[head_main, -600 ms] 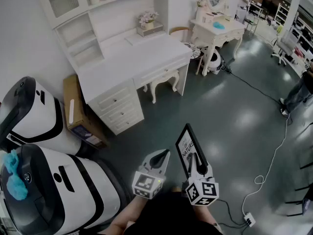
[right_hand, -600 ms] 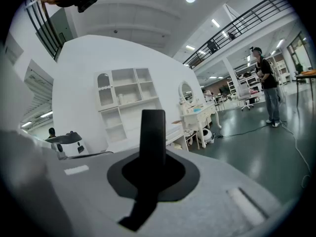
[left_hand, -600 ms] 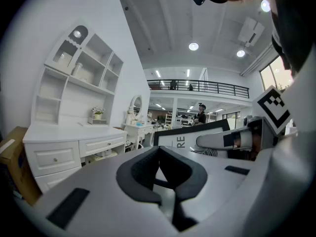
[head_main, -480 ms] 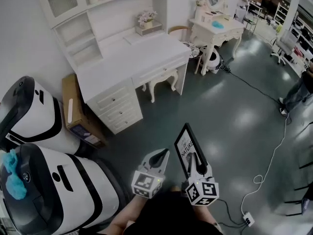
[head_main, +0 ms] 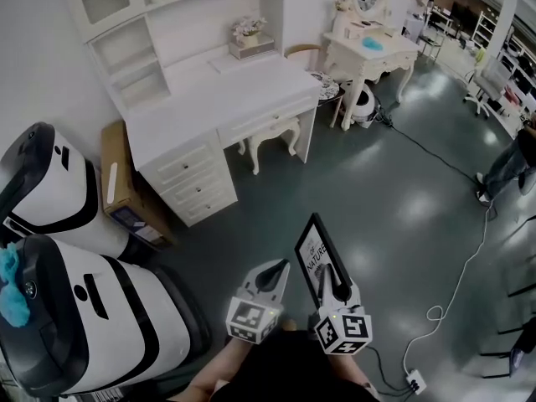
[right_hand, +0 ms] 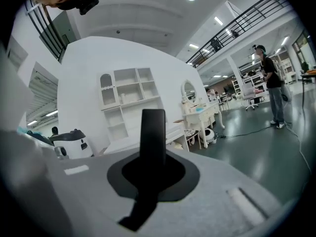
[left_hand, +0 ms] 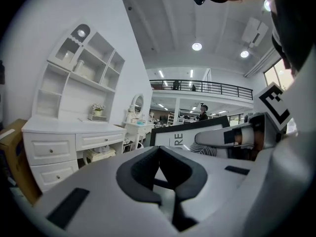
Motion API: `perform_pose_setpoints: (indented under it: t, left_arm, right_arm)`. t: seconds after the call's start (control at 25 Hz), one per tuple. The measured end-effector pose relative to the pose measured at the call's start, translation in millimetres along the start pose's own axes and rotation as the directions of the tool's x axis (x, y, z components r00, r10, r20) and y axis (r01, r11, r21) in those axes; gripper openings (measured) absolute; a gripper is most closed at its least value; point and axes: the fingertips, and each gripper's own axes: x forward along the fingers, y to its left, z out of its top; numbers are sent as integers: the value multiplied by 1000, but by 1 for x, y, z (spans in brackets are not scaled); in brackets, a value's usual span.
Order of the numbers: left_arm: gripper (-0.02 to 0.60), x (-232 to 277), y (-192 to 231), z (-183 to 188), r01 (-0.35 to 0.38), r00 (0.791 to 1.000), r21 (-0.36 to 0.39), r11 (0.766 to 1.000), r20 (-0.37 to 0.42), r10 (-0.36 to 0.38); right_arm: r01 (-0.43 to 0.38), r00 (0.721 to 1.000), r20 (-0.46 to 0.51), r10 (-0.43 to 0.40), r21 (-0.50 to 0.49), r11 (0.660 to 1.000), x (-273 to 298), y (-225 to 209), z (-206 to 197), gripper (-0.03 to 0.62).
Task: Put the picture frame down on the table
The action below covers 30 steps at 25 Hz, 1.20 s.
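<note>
The picture frame (head_main: 317, 258) has a black border and a white print with the word NATURE. My right gripper (head_main: 329, 271) is shut on its lower part and holds it upright over the grey floor. In the right gripper view the frame (right_hand: 153, 131) stands edge-on between the jaws. My left gripper (head_main: 275, 270) hangs just left of it, shut and empty, and sees the frame (left_hand: 178, 137) to its right. The white desk (head_main: 219, 100), with a shelf unit on top, stands well ahead at the upper left.
Two big white-and-black machines (head_main: 88, 312) and a cardboard box (head_main: 117, 182) fill the left. A stool (head_main: 270, 137) sits under the desk, and a flower pot (head_main: 247, 33) stands on it. A white vanity table (head_main: 368, 53), a floor cable (head_main: 456, 279) and a person (head_main: 512, 162) are to the right.
The whole view has slid a little, so the desk and machines sit slightly further left. Both grippers and the frame keep the same pose.
</note>
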Motion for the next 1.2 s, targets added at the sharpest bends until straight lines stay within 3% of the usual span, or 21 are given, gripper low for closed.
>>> perform_pose_setpoints:
  t: [0.48,1.2]
  left_arm:
    - [12,2,-3,-10,-31,999,-13,999,-22,31]
    - [12,53,67,17,-46,998,2,999,-32,46]
  right_arm:
    - [-26,999,-30,27,18,999,5,-3,-8,14]
    - [-30,998,-53,32,31,999,89,-2,5,14]
